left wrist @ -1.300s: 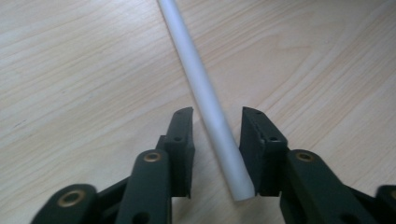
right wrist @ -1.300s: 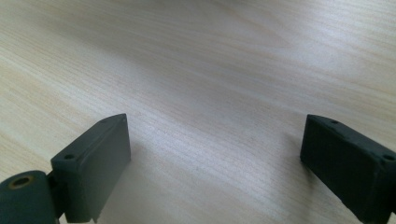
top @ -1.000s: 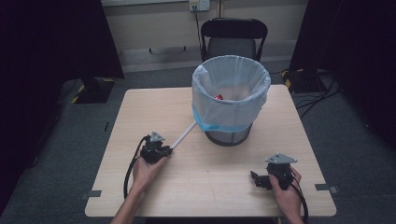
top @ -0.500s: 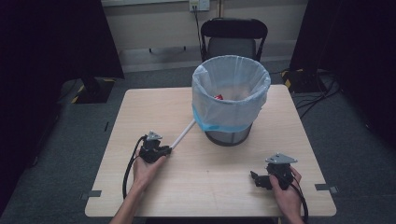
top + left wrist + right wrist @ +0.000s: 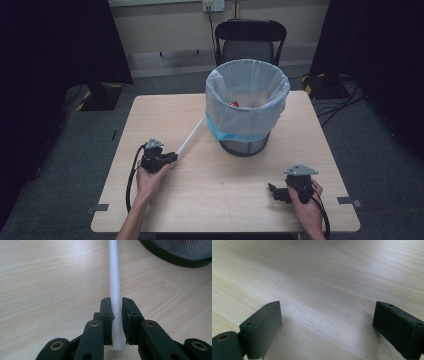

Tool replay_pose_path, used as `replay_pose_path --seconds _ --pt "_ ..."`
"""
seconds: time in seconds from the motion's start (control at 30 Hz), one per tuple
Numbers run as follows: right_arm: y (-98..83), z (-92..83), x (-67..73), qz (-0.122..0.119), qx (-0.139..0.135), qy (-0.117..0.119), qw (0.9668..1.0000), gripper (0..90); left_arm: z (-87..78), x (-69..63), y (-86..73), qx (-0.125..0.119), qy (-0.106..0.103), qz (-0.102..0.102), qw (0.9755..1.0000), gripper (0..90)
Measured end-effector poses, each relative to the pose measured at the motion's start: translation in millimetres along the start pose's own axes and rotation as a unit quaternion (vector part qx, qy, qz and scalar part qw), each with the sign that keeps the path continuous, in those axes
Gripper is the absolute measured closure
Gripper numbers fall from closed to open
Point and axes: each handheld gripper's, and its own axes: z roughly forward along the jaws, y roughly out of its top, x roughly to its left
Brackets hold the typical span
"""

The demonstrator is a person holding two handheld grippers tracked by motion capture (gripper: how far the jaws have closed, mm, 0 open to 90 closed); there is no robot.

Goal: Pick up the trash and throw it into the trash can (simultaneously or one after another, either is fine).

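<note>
Toward the tabletop's left edge, left gripper clamped on the near end of a thin white tube, slanting toward the lined mesh bin; probably light, stiff, slippery, best pinched mid-length. Near the front right corner, right gripper spread wide, empty

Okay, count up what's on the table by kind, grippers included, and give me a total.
Grippers: 2, the left gripper and the right gripper
White tube: 1
Lined bin: 1
Red item inside the bin: 1, too small to identify
Total: 5
</note>
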Motion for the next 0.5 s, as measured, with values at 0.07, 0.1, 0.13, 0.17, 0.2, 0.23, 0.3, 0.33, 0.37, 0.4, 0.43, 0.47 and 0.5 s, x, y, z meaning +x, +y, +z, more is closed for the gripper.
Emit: replay_pose_path --seconds 0.07,0.1,0.13,0.17,0.2,0.23,0.3,0.33,0.37,0.4,0.43,0.47,0.5 --pt "0.0 0.0 0.0 0.000 0.000 0.000 1.0000 7.7 -4.7 2.9 0.9 -0.008 0.001 -0.004 1.0000 79.8" --pt "0.0 0.0 0.0 0.000 0.000 0.000 1.0000 7.8 -6.1 3.9 1.2 -0.012 0.001 -0.005 0.9999 79.8" --pt "0.0 0.0 0.0 0.000 0.000 0.000 1.0000 7.8 -7.1 4.1 1.4 -0.017 0.001 -0.008 0.9998 79.8" --pt "0.0 0.0 0.0 0.000 0.000 0.000 1.0000 7.8 -8.6 4.6 1.8 -0.018 0.001 -0.007 0.9998 79.8" --pt "0.0 0.0 0.0 0.000 0.000 0.000 1.0000 7.8 -9.1 4.5 2.1 -0.022 -0.001 -0.009 0.9997 79.8" --pt "0.0 0.0 0.0 0.000 0.000 0.000 1.0000 7.8 -10.1 4.5 2.5 -0.024 -0.001 -0.008 0.9997 79.8" --pt "0.0 0.0 0.0 0.000 0.000 0.000 1.0000 7.7 -10.9 3.9 3.3 -0.029 -0.007 -0.008 0.9995 79.8" --pt "0.0 0.0 0.0 0.000 0.000 0.000 1.0000 7.8 -10.9 3.1 3.8 -0.030 -0.007 -0.005 0.9995 79.8" --pt "0.0 0.0 0.0 0.000 0.000 0.000 1.0000 7.8 -11.0 3.0 4.2 -0.030 -0.006 -0.004 0.9995 79.8" --pt "0.0 0.0 0.0 0.000 0.000 0.000 1.0000 7.8 -11.0 3.0 4.2 -0.030 -0.006 -0.004 0.9995 79.8" --pt "0.0 0.0 0.0 0.000 0.000 0.000 1.0000 7.8 -11.4 2.7 5.1 -0.033 -0.007 -0.007 0.9994 79.8" --pt "0.0 0.0 0.0 0.000 0.000 0.000 1.0000 7.7 -12.1 3.1 5.7 -0.034 -0.005 -0.005 0.9994 79.8" --pt "0.0 0.0 -0.1 0.000 0.000 0.000 1.0000 7.8 -12.9 3.3 6.2 -0.036 -0.004 -0.006 0.9993 79.8"
